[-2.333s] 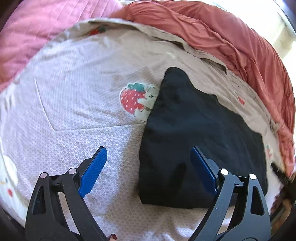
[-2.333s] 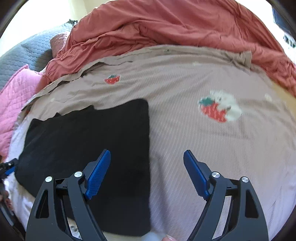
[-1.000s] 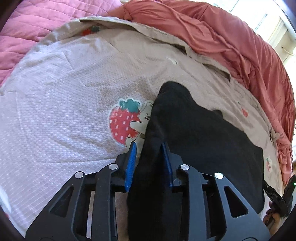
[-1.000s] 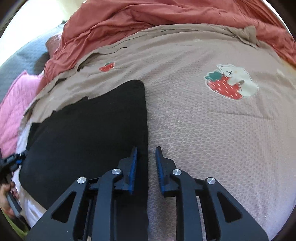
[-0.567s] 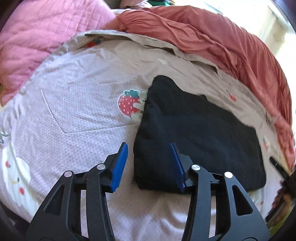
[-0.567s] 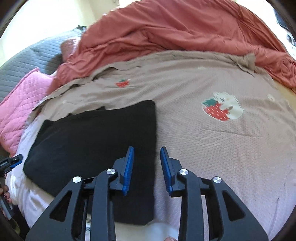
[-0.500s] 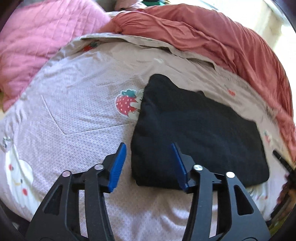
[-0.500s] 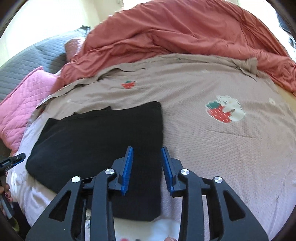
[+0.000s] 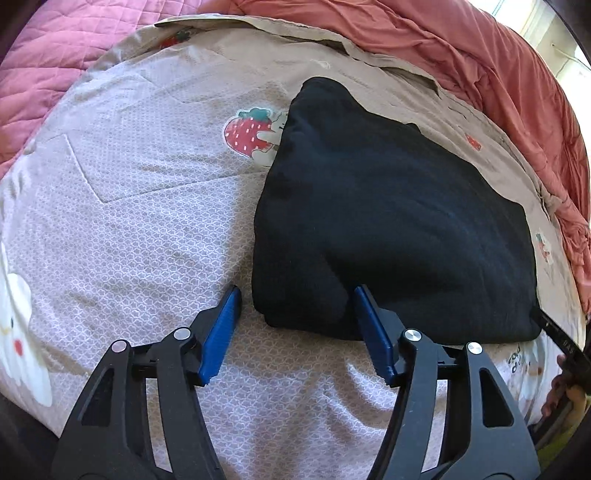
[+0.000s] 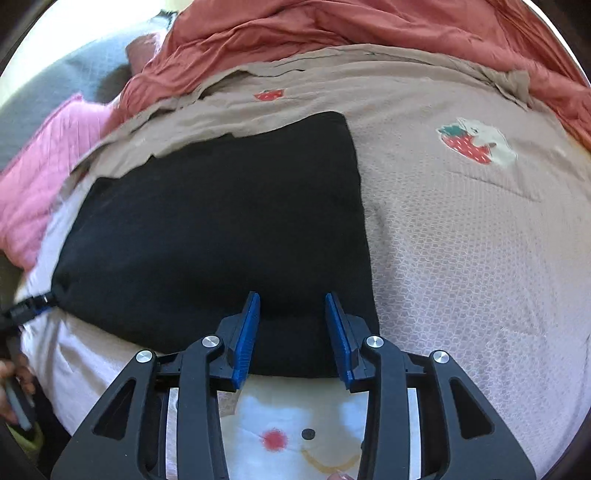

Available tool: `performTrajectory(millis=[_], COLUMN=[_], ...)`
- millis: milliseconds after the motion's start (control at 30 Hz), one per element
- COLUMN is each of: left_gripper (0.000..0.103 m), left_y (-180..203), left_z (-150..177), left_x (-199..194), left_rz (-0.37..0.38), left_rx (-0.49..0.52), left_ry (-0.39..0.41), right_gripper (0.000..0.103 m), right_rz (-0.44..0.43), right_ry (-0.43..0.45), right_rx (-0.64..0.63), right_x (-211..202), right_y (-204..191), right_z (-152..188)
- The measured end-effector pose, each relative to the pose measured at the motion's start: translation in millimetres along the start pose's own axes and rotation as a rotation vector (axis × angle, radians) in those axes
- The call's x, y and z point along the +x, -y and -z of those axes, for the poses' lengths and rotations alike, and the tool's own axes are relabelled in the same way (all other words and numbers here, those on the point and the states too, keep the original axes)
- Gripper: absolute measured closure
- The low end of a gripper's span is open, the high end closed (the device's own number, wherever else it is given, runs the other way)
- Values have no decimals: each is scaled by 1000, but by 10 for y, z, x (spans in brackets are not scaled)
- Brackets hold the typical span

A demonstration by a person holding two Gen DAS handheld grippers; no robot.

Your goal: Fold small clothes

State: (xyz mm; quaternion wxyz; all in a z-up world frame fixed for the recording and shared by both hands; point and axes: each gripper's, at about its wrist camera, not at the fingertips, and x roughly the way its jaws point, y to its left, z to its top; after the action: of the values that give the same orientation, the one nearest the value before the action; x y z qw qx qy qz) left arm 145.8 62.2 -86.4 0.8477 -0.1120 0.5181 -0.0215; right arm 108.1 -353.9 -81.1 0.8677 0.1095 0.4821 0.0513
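The folded black garment [image 9: 388, 221], judged soft, light and limp, is laid flat on the bed [image 9: 147, 192], best pinched at its near corners, while the left gripper [image 9: 295, 328] is opening and the right gripper [image 10: 291, 332] is held apart, nothing clamped.

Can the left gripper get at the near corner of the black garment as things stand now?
Probably yes: the left gripper is opening, and the black garment has its near corner lying bare just ahead of the pads.

Black garment [image 9: 388, 206]; beige strawberry-print bedsheet [image 9: 147, 206]; rust duvet [image 10: 369, 26]; pink quilt [image 9: 55, 48]; pillow [image 10: 55, 92] seemingly grey.
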Motion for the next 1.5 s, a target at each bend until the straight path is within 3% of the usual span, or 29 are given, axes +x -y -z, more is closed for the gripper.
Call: performTrajectory(millis=[200,667,833,967,1000,1033,1100,1333,1500], left_gripper=[47,47,38,36,37,37,37,11,10], left_y=[0,200,192,149,143,152,162,194,209], left_z=[-13,-114,-92,-114,-116,-122,-121,-109,-209], left_x=[-5,30,34,-29,-79,-135,-285,-680,-768], left_rz=[-6,-119,-160,-140,-125,-110,-73,1,36], left_rx=[-8,73,107,92,89,87,90,106,80], left_ry=[-13,-88,-126,-126,-114,-101,-60,31,55], right_gripper=[69,67,67,65,60,45,41,8,5], right_rz=[8,57,56,72,89,105,96,97,66], right_ry=[22,24,29,52,64,80,125,245,275], right_rx=[5,13,22,16,11,12,14,9,9], right_x=[-24,-120,-186,-264,-297,-341,-440,-824,-1004], right_y=[11,9,37,11,-7,-21,-56,-217,-331], right_z=[44,147,197,233,244,254,252,345,388])
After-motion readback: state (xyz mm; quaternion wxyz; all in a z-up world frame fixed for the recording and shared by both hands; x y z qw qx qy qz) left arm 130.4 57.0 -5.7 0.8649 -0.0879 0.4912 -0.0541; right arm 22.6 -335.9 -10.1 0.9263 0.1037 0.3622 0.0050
